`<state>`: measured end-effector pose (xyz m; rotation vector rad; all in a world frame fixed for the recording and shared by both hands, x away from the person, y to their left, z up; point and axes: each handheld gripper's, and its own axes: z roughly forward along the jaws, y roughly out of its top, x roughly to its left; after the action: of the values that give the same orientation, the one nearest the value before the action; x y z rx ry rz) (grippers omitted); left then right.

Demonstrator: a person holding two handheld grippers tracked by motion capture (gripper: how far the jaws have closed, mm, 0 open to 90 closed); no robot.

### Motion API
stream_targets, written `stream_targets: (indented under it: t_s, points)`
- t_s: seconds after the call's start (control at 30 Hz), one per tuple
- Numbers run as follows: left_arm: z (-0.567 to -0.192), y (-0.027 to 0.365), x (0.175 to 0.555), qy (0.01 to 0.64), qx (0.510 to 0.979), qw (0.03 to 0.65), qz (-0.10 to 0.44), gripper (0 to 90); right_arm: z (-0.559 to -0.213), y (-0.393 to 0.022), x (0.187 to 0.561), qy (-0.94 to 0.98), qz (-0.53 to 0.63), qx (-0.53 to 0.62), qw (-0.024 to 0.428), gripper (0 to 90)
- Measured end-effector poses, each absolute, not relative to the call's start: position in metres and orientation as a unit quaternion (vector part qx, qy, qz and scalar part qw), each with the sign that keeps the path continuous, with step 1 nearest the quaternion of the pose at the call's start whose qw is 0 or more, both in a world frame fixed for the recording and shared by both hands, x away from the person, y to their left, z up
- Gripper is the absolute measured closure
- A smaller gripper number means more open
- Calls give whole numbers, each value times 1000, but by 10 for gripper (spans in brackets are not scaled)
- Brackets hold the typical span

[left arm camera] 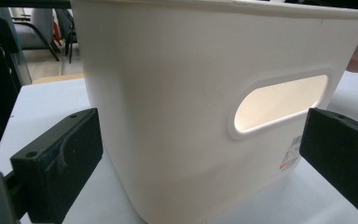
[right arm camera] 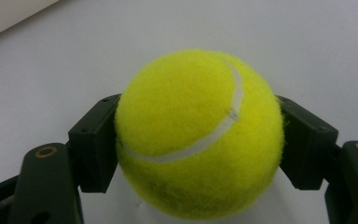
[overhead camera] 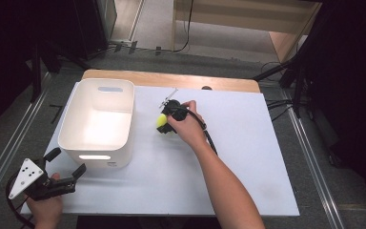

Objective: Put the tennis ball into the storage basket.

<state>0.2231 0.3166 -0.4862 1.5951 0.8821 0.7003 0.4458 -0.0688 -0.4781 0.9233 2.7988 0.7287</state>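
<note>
Right gripper (overhead camera: 166, 120) is clamped on a yellow tennis ball (overhead camera: 161, 120), jaws pressed to opposite sides of it; in the right gripper view the ball (right arm camera: 198, 135) sits squarely between both pads (right arm camera: 95, 144), seam curving across its face. Ball is at the white table (overhead camera: 248, 157) surface, mid-table, just right of the white plastic bin (overhead camera: 97, 125). Can't tell whether it's resting on the top or lifted slightly.

Key relation: the bin lies to the left of the ball, close by but not touching it. The bin's right wall stands between ball and bin interior, so the ball likely has to go up and over the rim, then leftward. Bin's long axis runs away from the person; the opening faces up and nothing shows inside.

Left gripper (overhead camera: 62, 171) is near the table's front-left corner, jaws spread wide, holding nothing. In the left gripper view it points at the bin's near wall (left arm camera: 177, 130) and handle slot (left arm camera: 279, 102), close but not in contact. The right hand (overhead camera: 188, 126) is the one carrying the ball; the left is nearer the bin, probably ready to steady it.

Judged step: ball grasped, transfer to bin not yet done.
</note>
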Motion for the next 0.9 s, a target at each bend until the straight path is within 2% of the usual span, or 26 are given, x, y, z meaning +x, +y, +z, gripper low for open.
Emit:
stream_targets:
  t_s: [0.5,0.9]
  points:
    - [-486,317,223,374,676,561,297,0,-480,-68,449,919,238,313,34,240]
    - [-486,317,223,374,676,561,297,0,-471,-68,447,923,243,296,45,242]
